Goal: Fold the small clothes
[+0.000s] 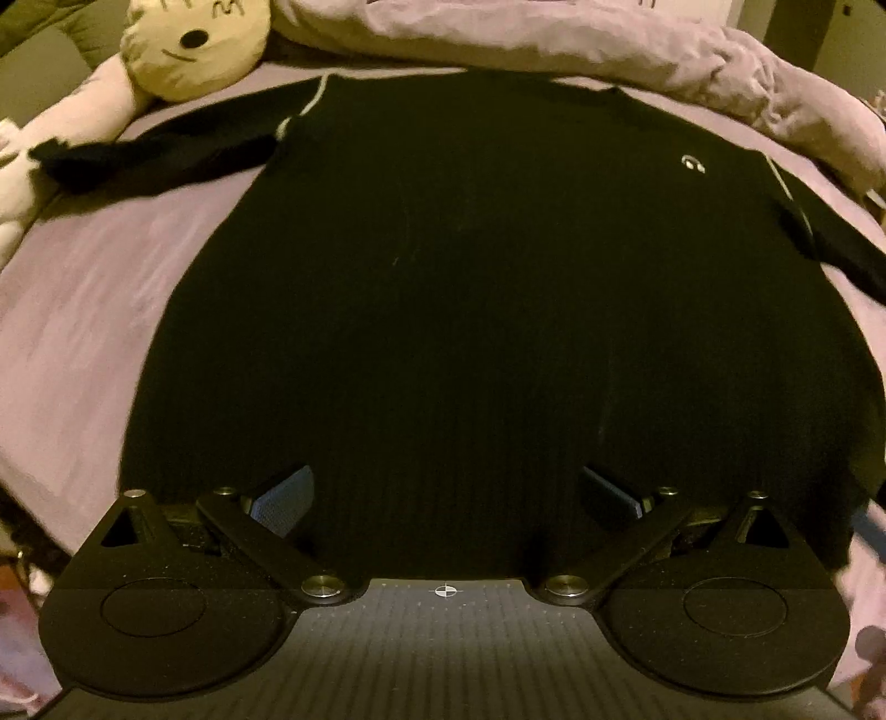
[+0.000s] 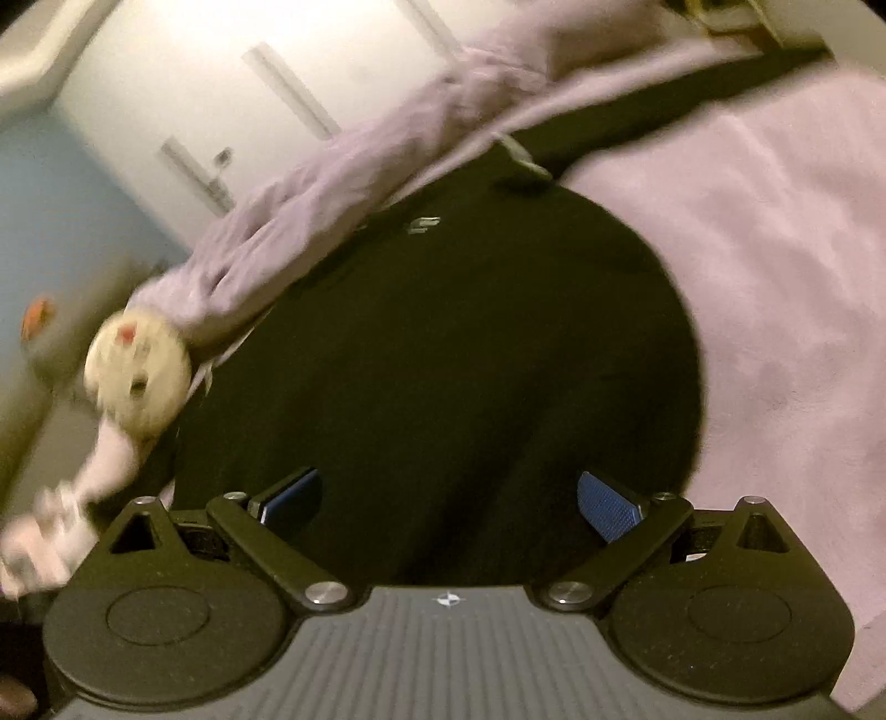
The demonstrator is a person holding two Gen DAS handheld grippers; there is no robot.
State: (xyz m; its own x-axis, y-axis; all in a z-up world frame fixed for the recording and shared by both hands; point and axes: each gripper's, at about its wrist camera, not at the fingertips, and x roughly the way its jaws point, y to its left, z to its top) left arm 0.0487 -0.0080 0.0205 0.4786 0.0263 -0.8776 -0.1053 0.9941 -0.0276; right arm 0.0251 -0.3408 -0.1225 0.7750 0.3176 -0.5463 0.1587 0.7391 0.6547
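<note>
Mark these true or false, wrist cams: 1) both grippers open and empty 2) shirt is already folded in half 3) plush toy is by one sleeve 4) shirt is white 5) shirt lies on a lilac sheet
1) True. The left gripper and right gripper both stand wide with nothing between the pads.
2) False. The shirt lies spread flat, both sleeves out to the sides.
3) True. The plush toy sits beside one sleeve.
4) False. It is black, with a small pale logo on the chest.
5) True. The sheet under it is lilac.
</note>
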